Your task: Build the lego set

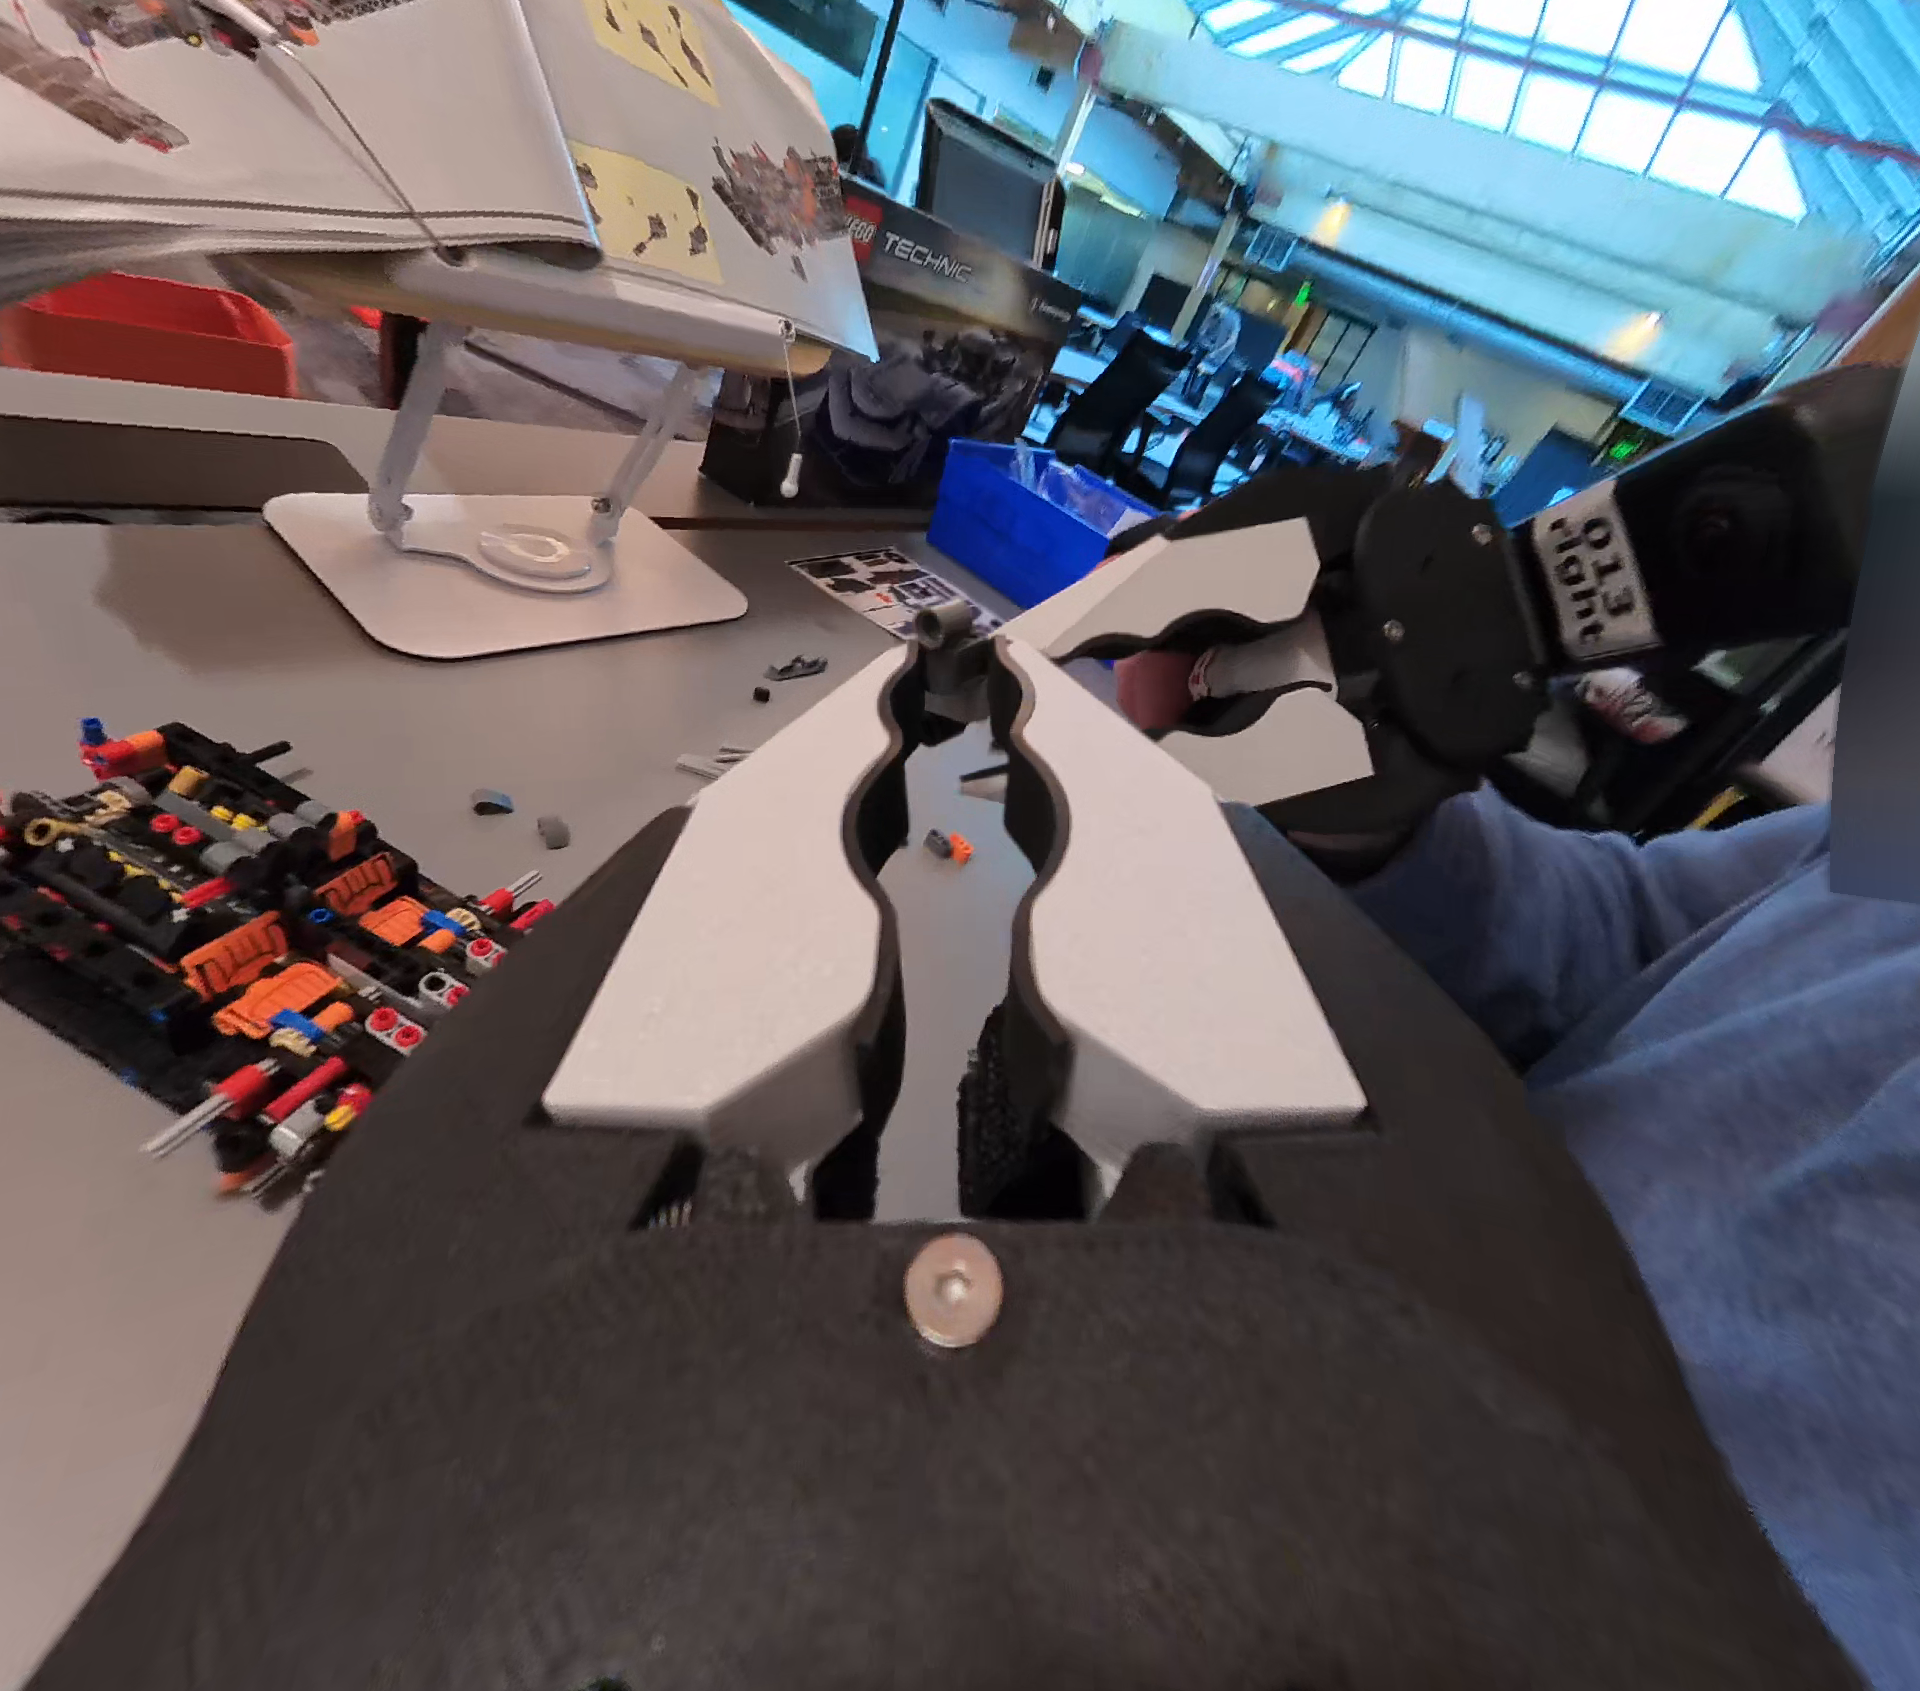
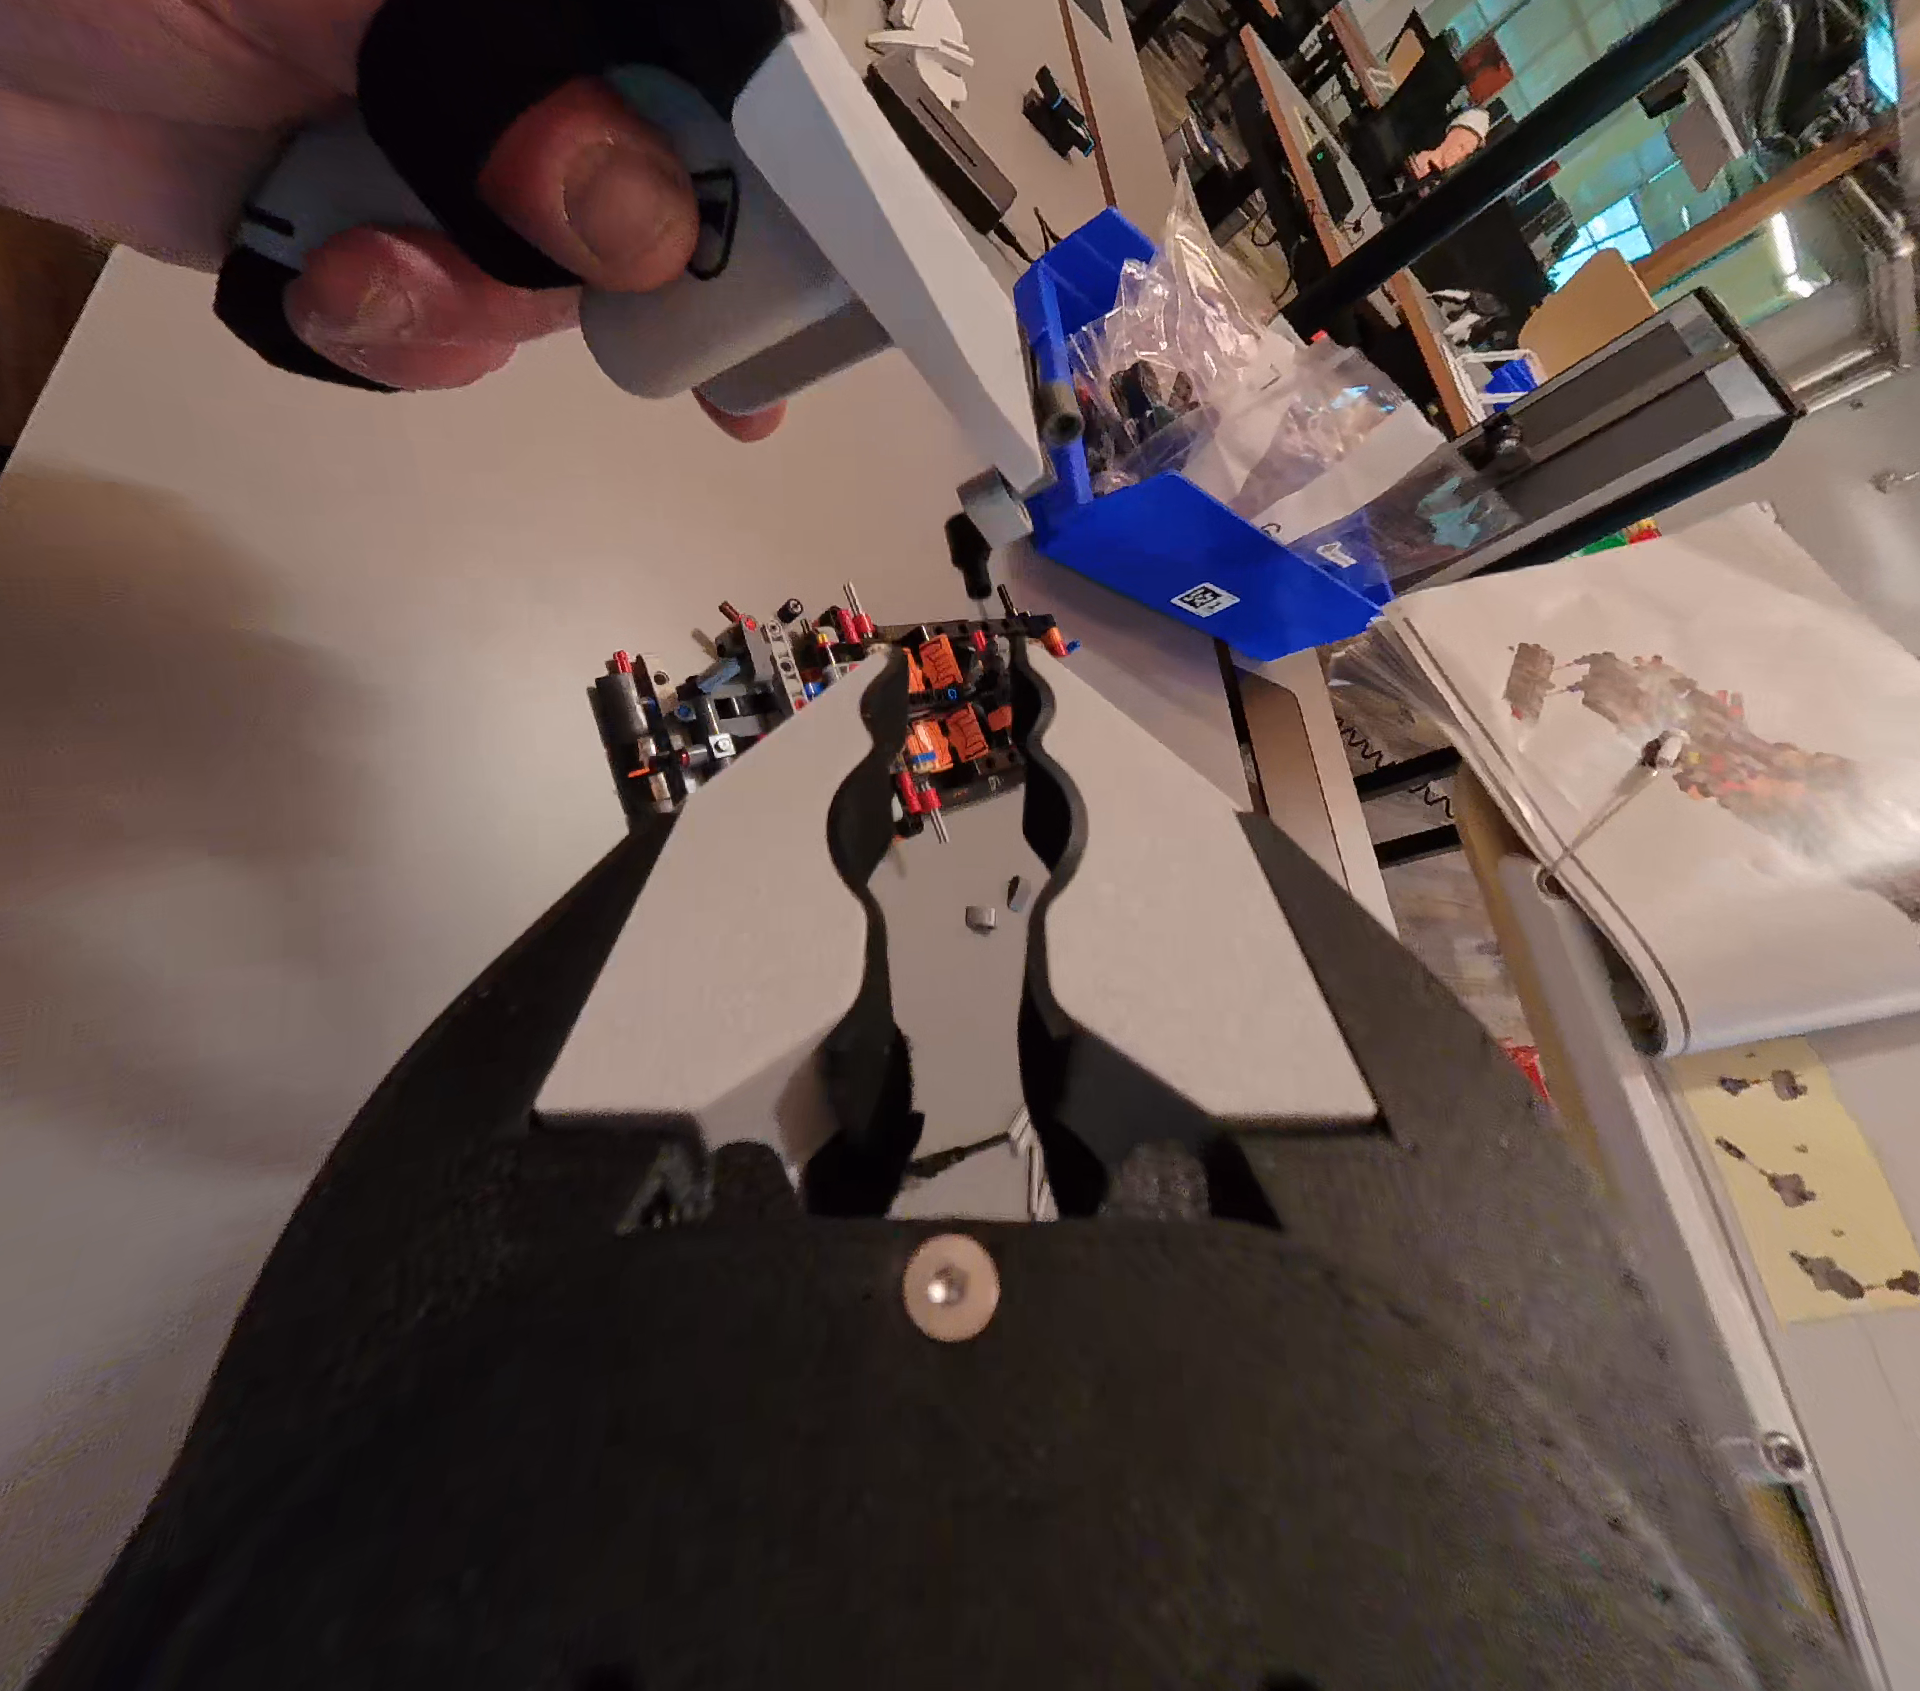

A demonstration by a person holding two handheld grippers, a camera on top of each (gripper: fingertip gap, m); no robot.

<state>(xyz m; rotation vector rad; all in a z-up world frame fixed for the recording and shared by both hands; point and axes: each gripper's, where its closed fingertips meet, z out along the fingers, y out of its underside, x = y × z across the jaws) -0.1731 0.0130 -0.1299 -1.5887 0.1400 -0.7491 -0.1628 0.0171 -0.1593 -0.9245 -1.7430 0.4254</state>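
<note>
My left gripper (image 1: 954, 662) is shut on a small dark grey Lego connector (image 1: 948, 654) and holds it above the grey table. The connector also shows at that gripper's tip in the right wrist view (image 2: 989, 507). The partly built black, orange and red Lego model (image 1: 208, 914) lies flat on the table to the left. My right gripper (image 2: 954, 659) is open and empty, its tips framing the model (image 2: 935, 727) from above. In the left wrist view the right gripper (image 1: 1195, 654) hovers just right of my left fingertips.
An open instruction book (image 1: 343, 83) rests on a white stand (image 1: 499, 592). A blue bin (image 1: 1023, 514) with plastic bags sits behind, with a sticker sheet (image 1: 883, 592) beside it. Small loose pieces (image 1: 948, 846) lie on the table. A person's sleeve (image 1: 1662, 1070) is at right. The model (image 2: 935, 727) is about 20 cm from both grippers' fingertips.
</note>
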